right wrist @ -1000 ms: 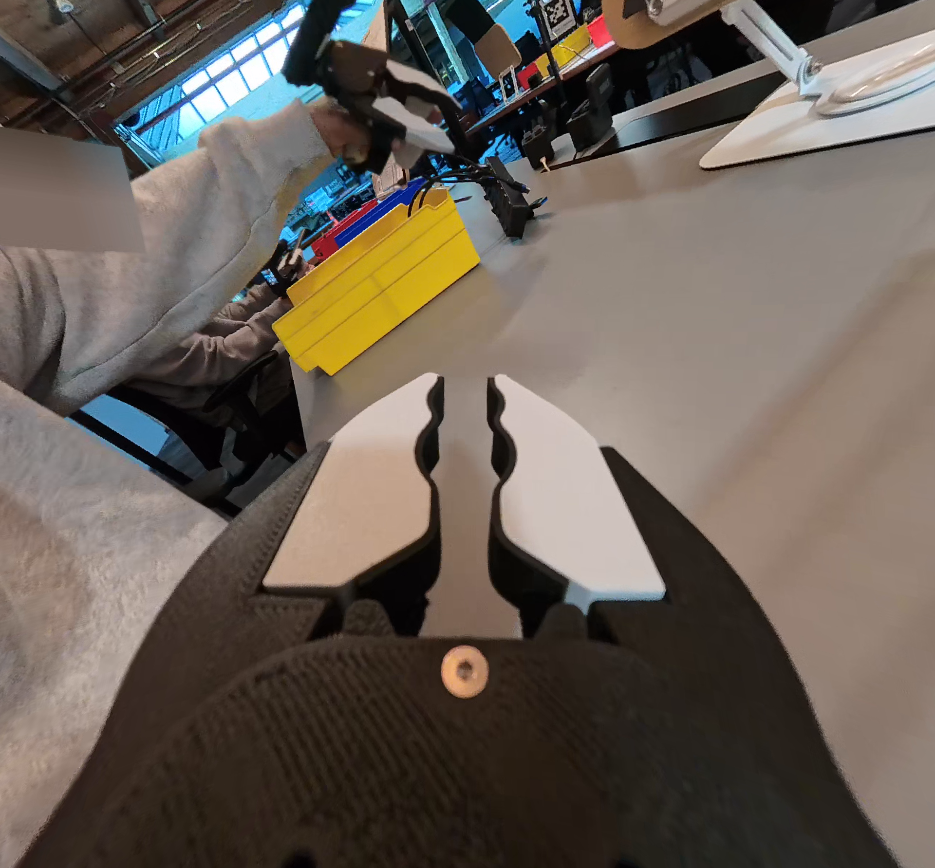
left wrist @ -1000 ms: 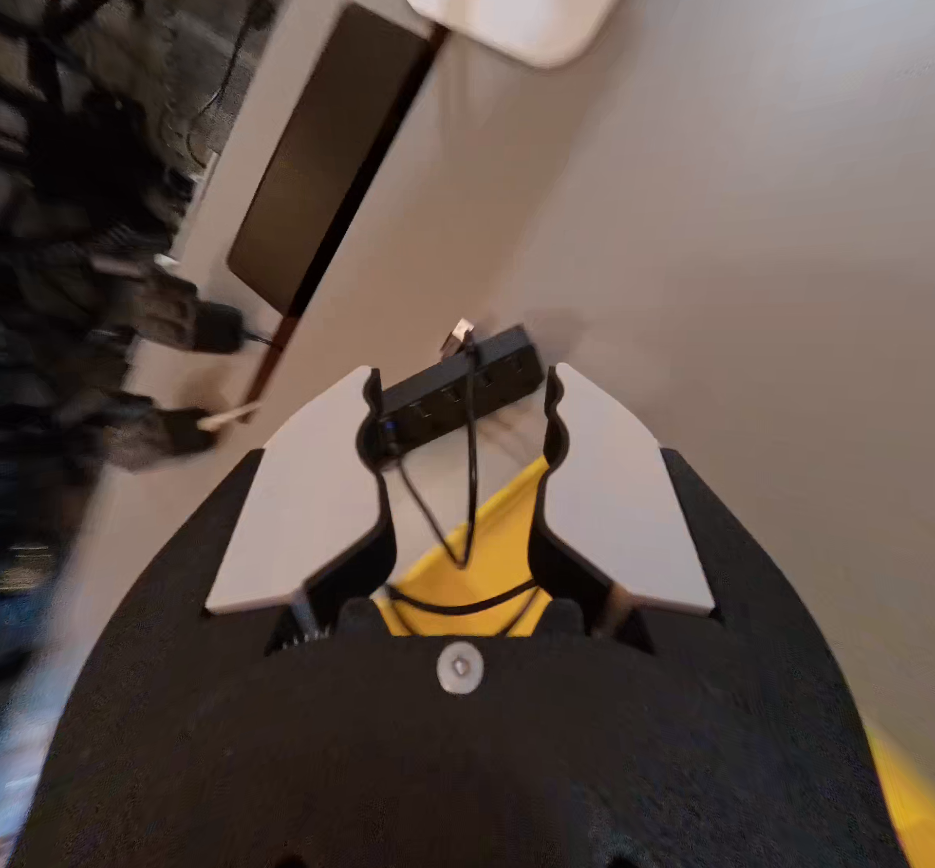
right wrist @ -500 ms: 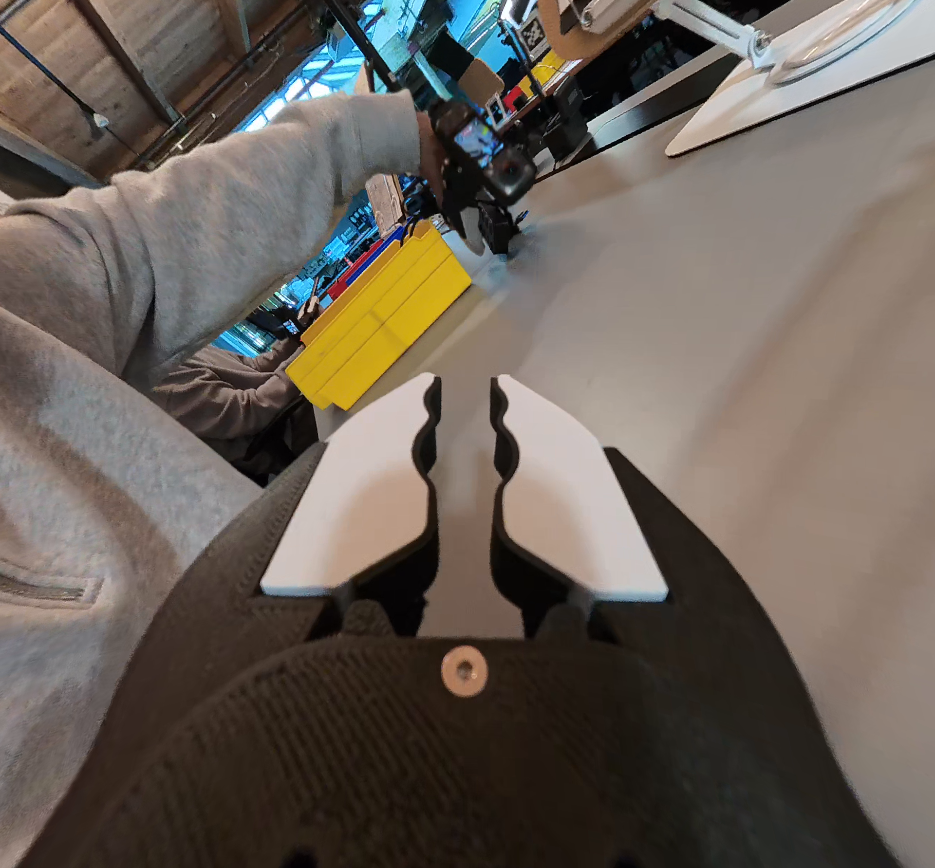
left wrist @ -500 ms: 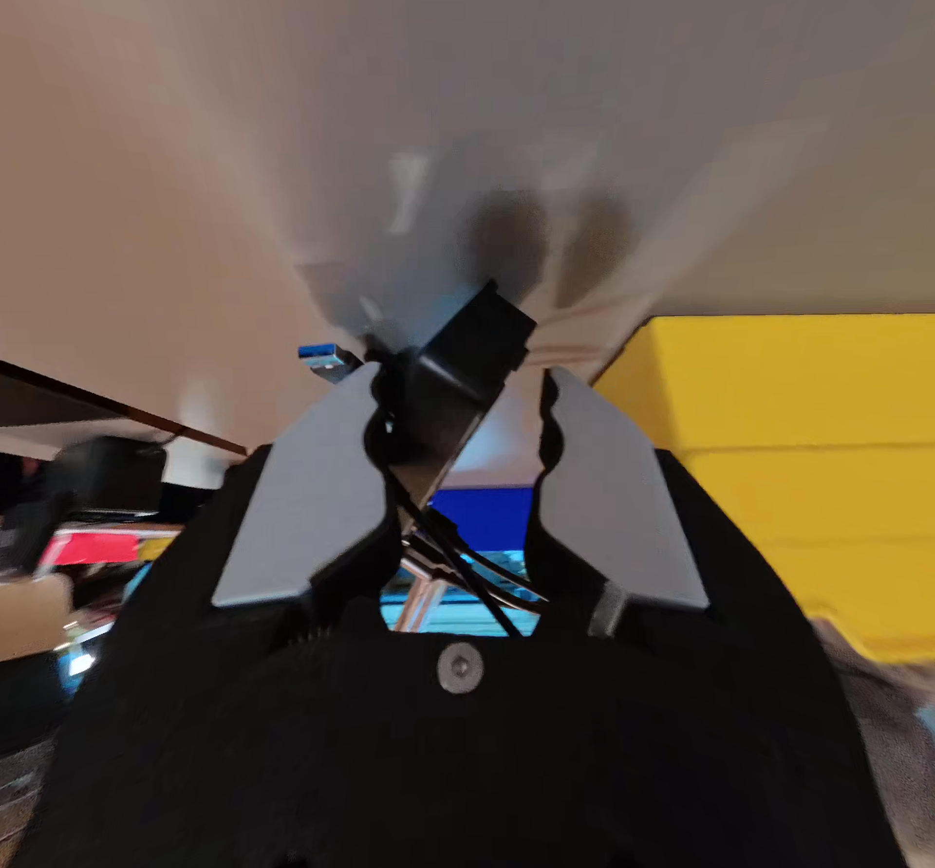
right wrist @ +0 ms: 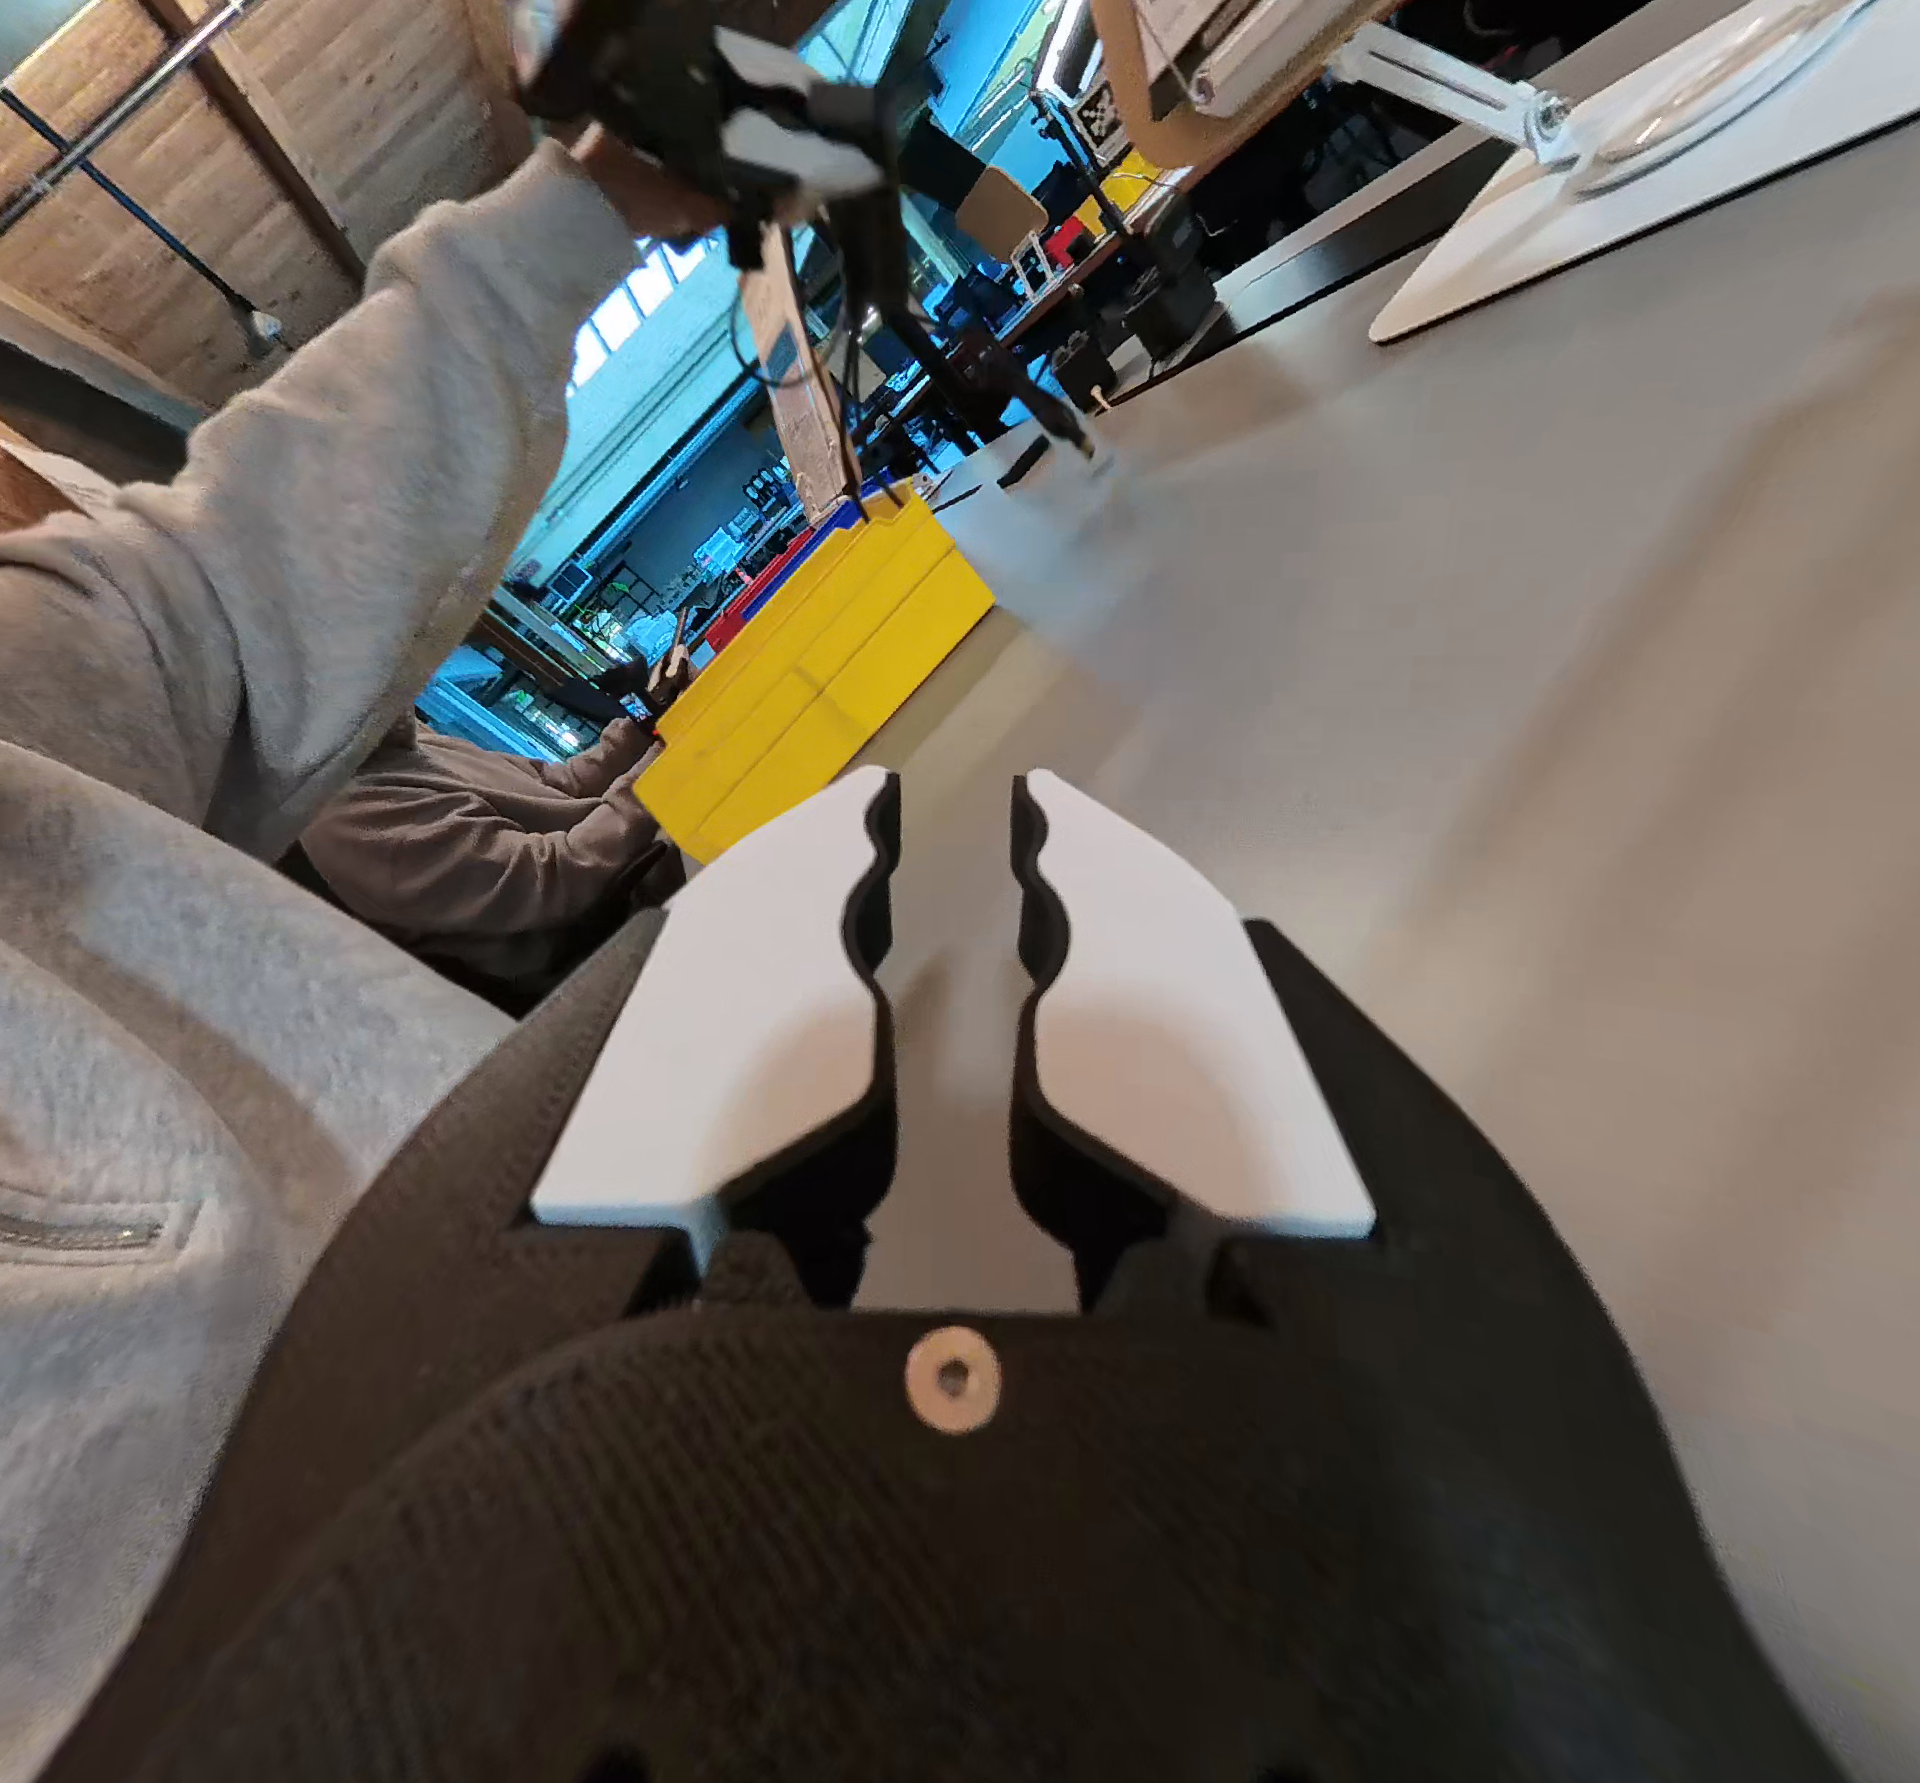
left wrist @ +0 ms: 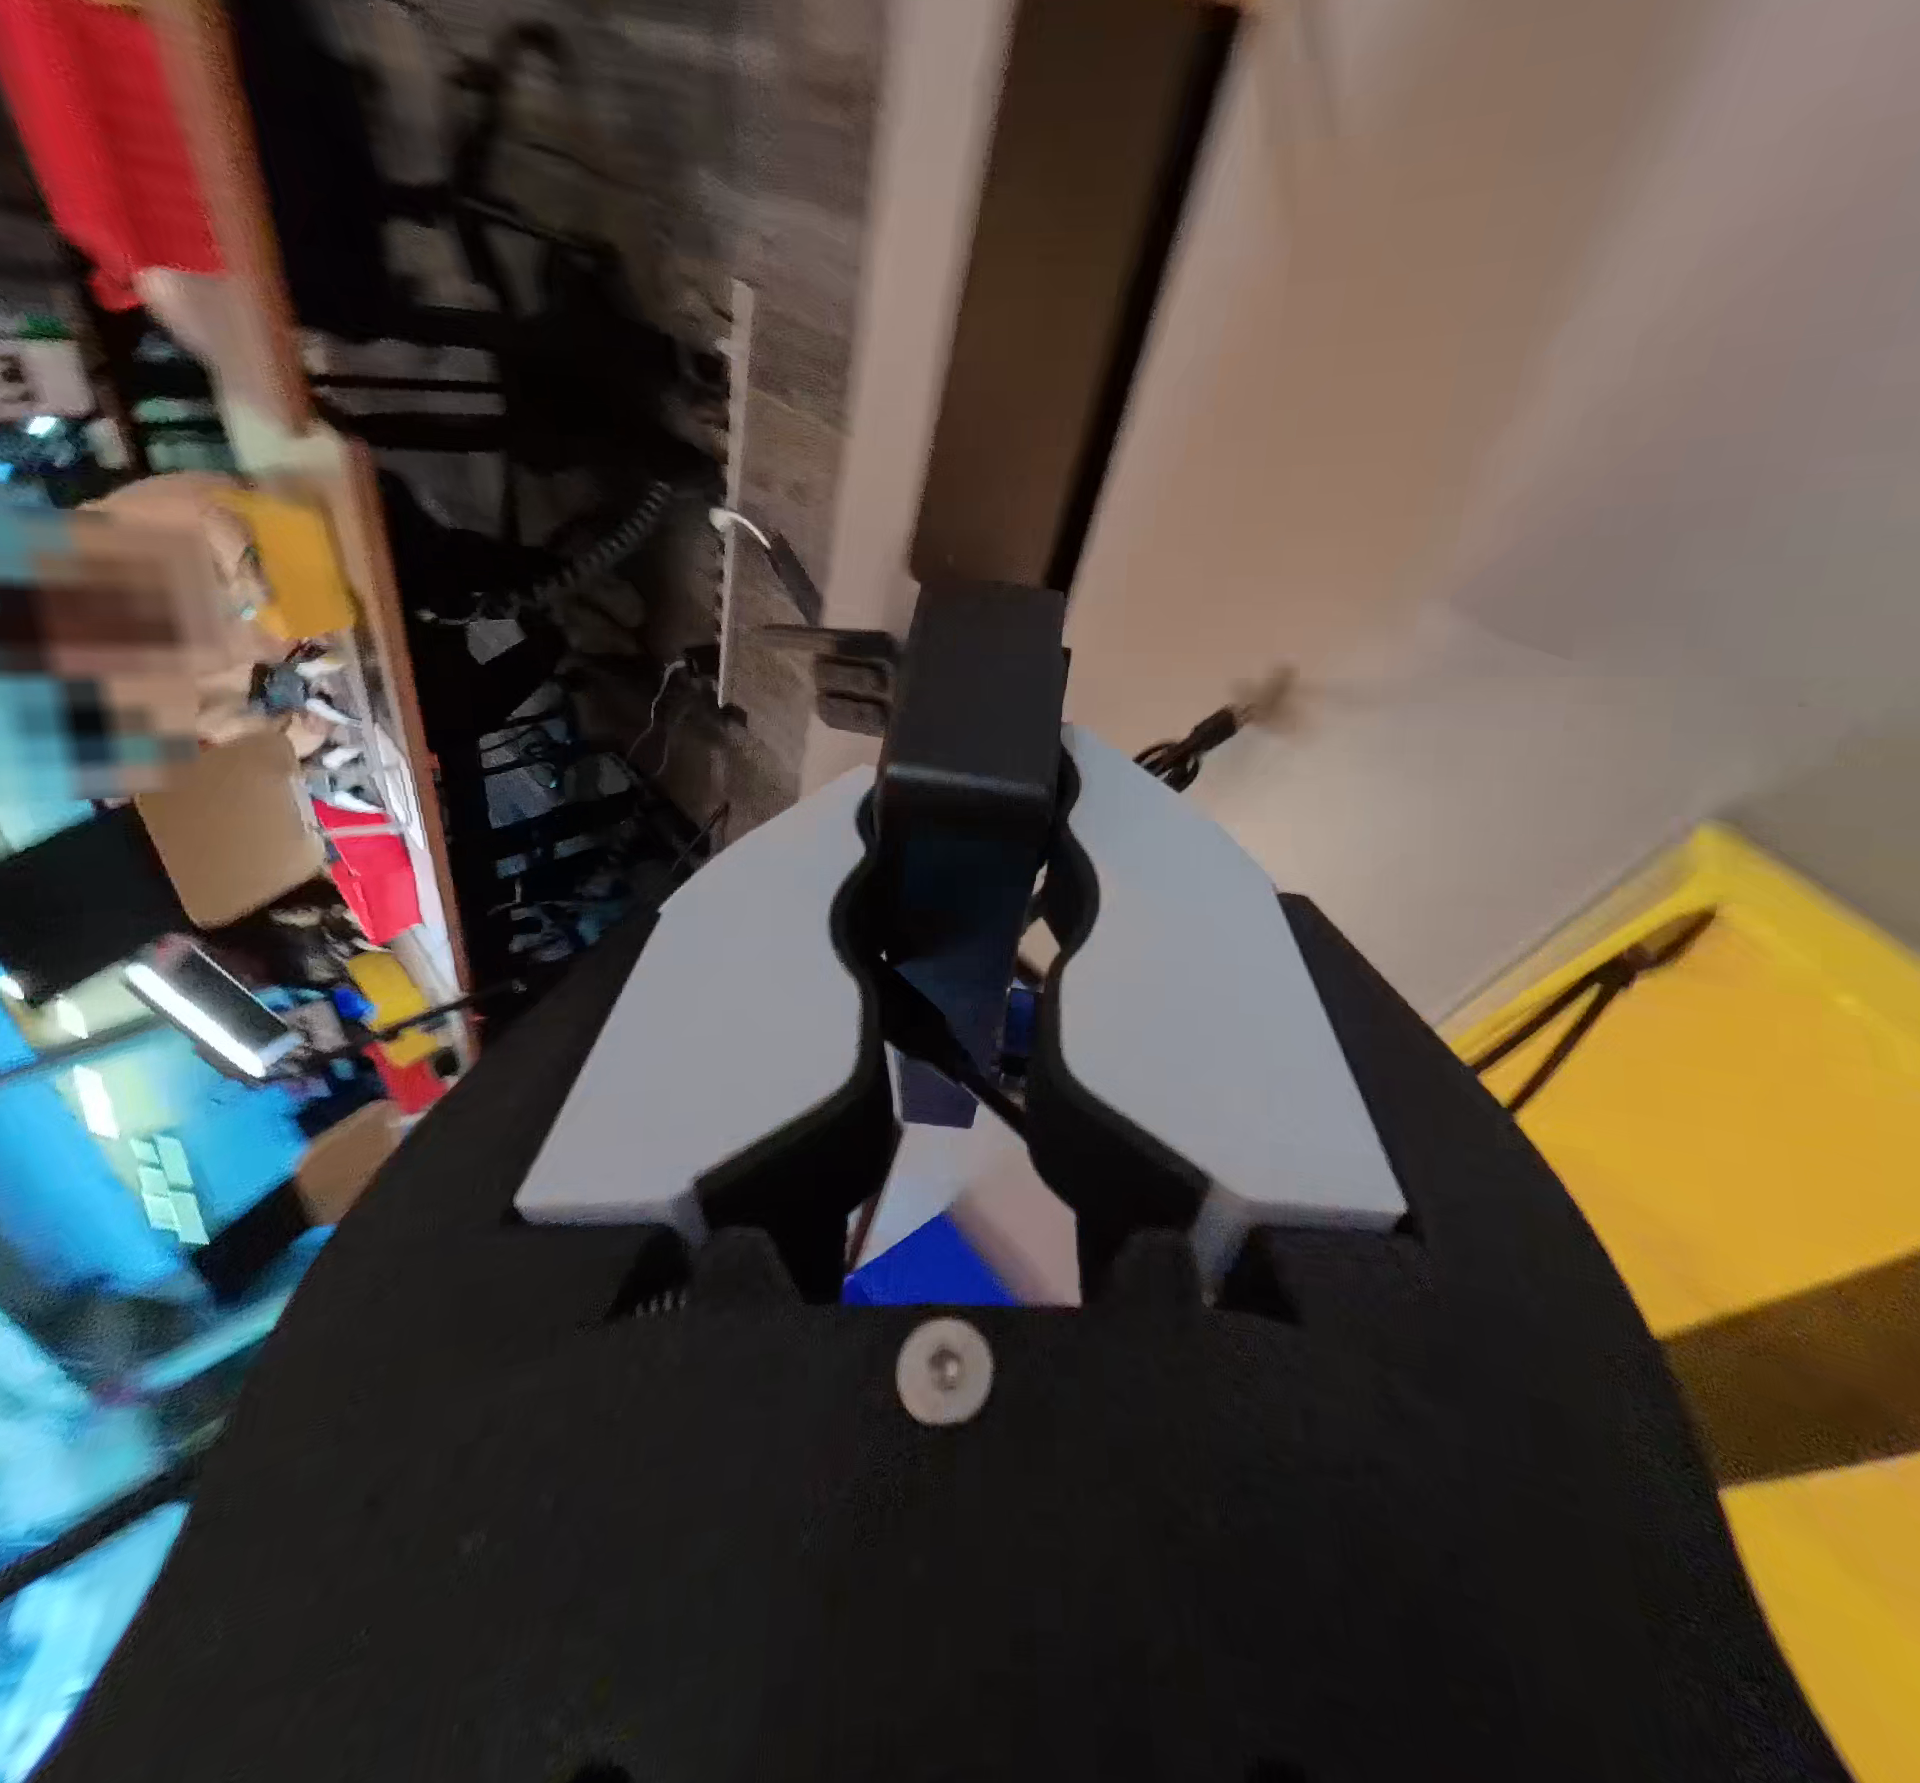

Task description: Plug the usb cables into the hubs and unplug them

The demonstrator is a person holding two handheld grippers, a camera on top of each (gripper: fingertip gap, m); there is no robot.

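Left wrist view: our left gripper (left wrist: 961, 850) pinches the black hub (left wrist: 971, 705), lifted off the worktop (left wrist: 1507, 383); cables (left wrist: 1558, 1006) trail soft. Rigid, light; grip its long sides

Right wrist view: right gripper (right wrist: 951, 829), jaws slightly apart, holding nothing, low over worktop

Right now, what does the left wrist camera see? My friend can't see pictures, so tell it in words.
The left gripper is shut on a black USB hub, held up off the grey table with thin black cables trailing back between its white fingers. A yellow bin sits at the right, and the blurred workshop fills the left.
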